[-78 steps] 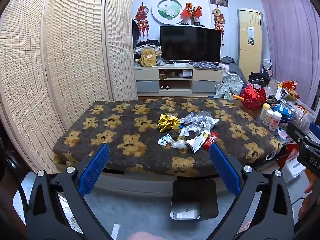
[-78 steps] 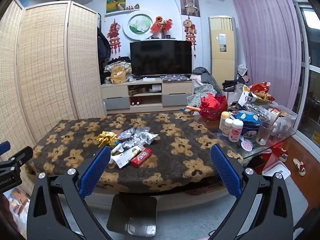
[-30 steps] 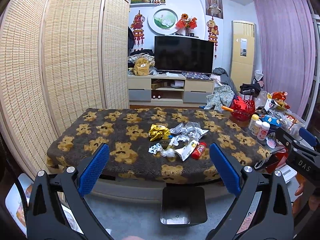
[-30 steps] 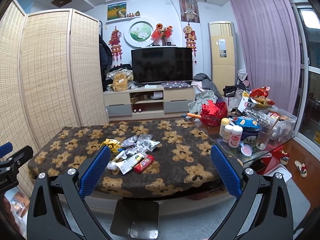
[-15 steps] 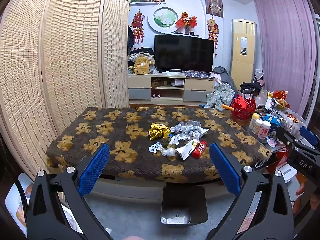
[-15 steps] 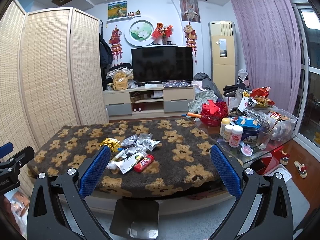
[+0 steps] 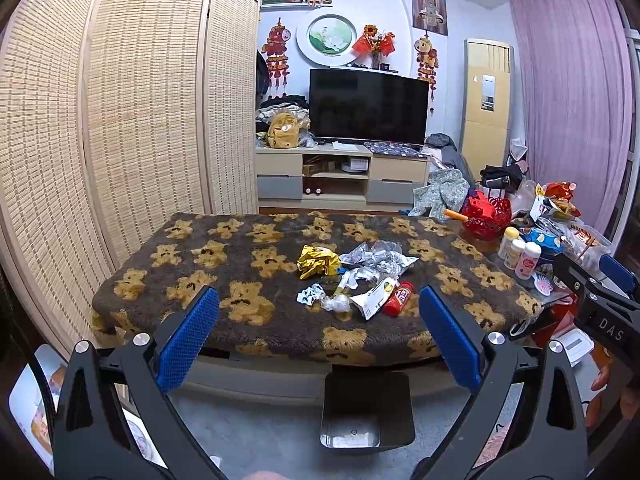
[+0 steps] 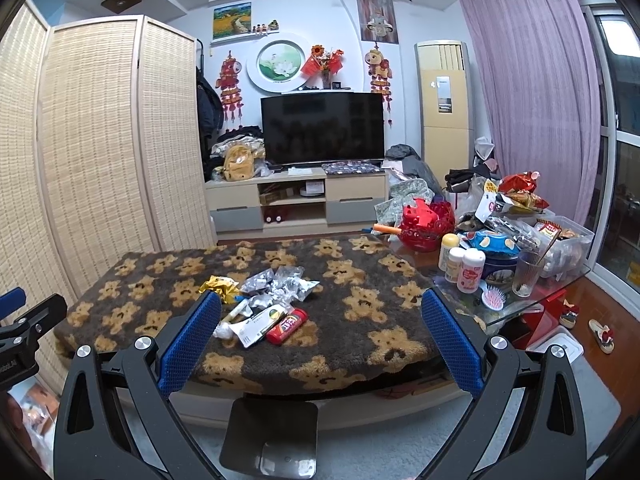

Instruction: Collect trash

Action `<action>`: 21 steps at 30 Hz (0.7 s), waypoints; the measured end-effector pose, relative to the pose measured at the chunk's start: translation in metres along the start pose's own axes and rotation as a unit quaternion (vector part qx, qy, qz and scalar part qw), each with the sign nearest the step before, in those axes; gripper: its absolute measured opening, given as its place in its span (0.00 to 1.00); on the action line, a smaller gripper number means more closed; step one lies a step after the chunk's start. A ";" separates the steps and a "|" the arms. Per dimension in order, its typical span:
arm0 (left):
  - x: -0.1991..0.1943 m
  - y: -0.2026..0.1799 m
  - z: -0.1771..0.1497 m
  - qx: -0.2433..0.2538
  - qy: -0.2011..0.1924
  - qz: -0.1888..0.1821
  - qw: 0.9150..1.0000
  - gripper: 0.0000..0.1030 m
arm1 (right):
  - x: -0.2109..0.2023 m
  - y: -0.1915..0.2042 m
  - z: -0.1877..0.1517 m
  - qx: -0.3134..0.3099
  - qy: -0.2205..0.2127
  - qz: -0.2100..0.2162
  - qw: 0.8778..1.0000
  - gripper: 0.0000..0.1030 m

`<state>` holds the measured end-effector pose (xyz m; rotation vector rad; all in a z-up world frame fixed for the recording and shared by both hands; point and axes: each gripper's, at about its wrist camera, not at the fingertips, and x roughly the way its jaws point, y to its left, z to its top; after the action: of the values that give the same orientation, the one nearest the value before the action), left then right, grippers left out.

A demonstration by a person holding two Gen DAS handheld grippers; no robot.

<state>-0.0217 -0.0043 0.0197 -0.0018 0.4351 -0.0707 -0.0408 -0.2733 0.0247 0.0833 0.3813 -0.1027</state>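
Note:
A heap of trash lies mid-table on the bear-print cover (image 7: 248, 276): a yellow crumpled wrapper (image 7: 317, 265), silver foil wrappers (image 7: 378, 258), a white packet (image 7: 374, 302), a red packet (image 7: 397, 298) and small white scraps (image 7: 310, 294). The heap also shows in the right wrist view, with the red packet (image 8: 286, 325) nearest. A dark bin (image 7: 367, 409) stands on the floor below the table's front edge. My left gripper (image 7: 318, 340) and right gripper (image 8: 320, 340) are both open and empty, held back from the table, above the floor.
Bottles (image 8: 460, 264), a glass (image 8: 527, 273), a hairbrush (image 8: 494, 298), a red basket (image 8: 428, 226) and snack boxes crowd the table's glass right end. A woven folding screen (image 7: 120, 140) stands at left. A TV stand (image 7: 340, 178) is behind.
Both grippers have drawn back and risen a little from the table; the view is wider. The trash has not moved. Both grippers stay open.

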 end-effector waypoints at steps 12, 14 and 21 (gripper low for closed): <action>0.003 0.001 -0.002 -0.001 0.003 0.002 1.000 0.92 | -0.001 -0.004 0.001 0.009 -0.003 -0.004 1.000 0.97; 0.003 0.002 -0.003 -0.001 0.003 0.001 1.000 0.92 | 0.002 -0.006 0.002 0.016 -0.002 -0.004 1.000 0.97; 0.021 0.015 0.001 -0.007 0.013 0.006 1.000 0.92 | 0.020 -0.009 0.005 0.035 0.004 0.004 0.999 0.97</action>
<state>-0.0014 0.0094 0.0112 -0.0116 0.4612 -0.0562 -0.0218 -0.2849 0.0215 0.1542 0.3858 -0.1072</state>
